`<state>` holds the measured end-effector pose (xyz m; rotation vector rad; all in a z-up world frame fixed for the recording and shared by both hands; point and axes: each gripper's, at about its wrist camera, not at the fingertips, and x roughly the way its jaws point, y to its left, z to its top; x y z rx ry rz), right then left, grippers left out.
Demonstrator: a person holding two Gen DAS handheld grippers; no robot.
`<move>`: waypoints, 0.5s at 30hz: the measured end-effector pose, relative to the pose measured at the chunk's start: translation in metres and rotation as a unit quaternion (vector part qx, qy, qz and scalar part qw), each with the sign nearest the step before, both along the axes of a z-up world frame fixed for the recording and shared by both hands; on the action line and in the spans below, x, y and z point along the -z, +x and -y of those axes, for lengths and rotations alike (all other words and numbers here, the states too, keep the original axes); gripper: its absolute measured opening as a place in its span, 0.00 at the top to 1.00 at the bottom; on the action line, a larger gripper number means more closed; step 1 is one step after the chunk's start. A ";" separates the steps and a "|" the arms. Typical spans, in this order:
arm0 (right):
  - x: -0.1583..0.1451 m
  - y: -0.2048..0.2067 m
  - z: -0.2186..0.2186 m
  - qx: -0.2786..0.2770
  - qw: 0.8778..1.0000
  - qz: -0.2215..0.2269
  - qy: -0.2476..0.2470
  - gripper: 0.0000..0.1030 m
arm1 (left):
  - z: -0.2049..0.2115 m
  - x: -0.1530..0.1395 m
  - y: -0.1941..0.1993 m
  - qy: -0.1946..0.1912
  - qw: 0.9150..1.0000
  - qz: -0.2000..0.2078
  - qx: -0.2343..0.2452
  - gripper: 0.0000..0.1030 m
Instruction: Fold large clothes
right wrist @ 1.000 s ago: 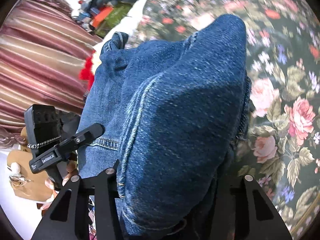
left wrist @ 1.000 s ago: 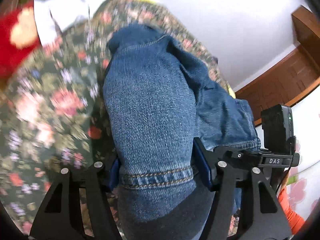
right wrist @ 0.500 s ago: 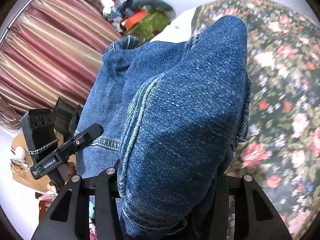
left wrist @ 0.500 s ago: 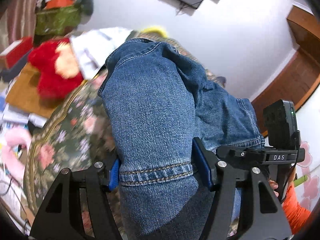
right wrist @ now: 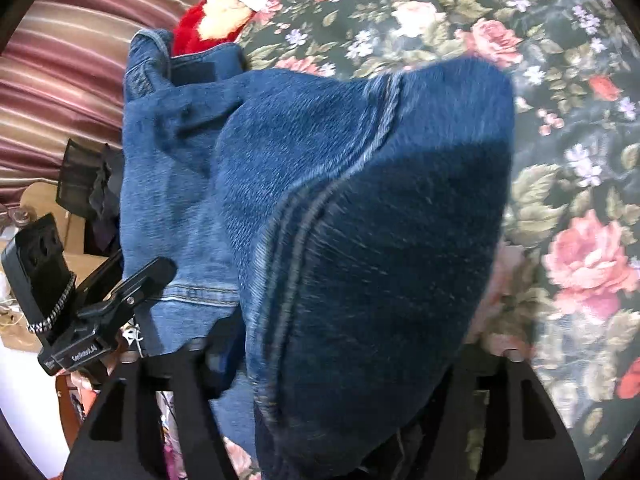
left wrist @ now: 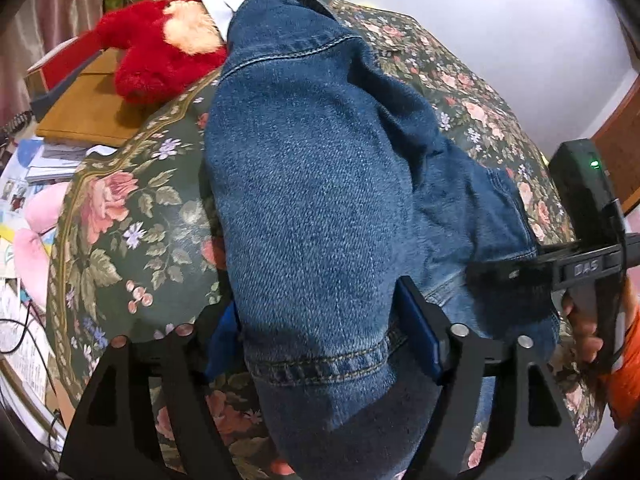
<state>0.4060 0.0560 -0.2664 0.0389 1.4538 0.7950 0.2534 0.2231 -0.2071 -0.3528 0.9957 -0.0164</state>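
Blue denim jeans (left wrist: 312,184) lie bunched in a fold over the floral bed cover (left wrist: 128,216). The hemmed end runs between the fingers of my left gripper (left wrist: 324,320). Its jaws are opening, and the blue pads (left wrist: 424,332) stand a little off the cloth. In the right wrist view, a darker fold of the jeans (right wrist: 360,200) with a double seam fills the space in my right gripper (right wrist: 340,352). Those jaws are opening too; the right finger is hidden behind denim. A hand (left wrist: 584,332) holds the other gripper's body at the right edge.
A red plush toy (left wrist: 160,52) lies at the bed's far corner beside a wooden board (left wrist: 88,112). Papers and pink items (left wrist: 36,232) crowd the floor to the left. A striped curtain (right wrist: 60,60) hangs behind. The floral cover (right wrist: 580,160) stretches to the right of the jeans.
Both grippers have come down toward the bed with the jeans, which now rest on the cover. Both pairs of jaws stand wider than before.
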 end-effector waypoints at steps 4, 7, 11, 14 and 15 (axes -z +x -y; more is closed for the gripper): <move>-0.027 0.007 0.013 -0.008 0.997 0.068 -0.045 0.13 | 0.006 -0.009 -0.010 0.026 1.000 0.003 -0.008 0.26; -0.047 -0.007 0.030 -0.015 0.990 0.124 -0.069 0.12 | 0.016 -0.017 -0.014 0.087 0.996 0.010 -0.013 0.26; -0.069 -0.039 0.046 -0.028 0.974 0.205 -0.090 0.12 | 0.032 -0.023 -0.031 0.136 0.991 0.016 -0.005 0.26; -0.062 -0.063 0.050 -0.052 0.973 0.207 -0.091 0.12 | 0.045 -0.016 -0.041 0.162 0.987 0.003 0.001 0.22; -0.054 -0.068 0.045 -0.060 0.973 0.200 -0.096 0.12 | 0.048 -0.012 -0.044 0.169 0.986 -0.002 0.002 0.20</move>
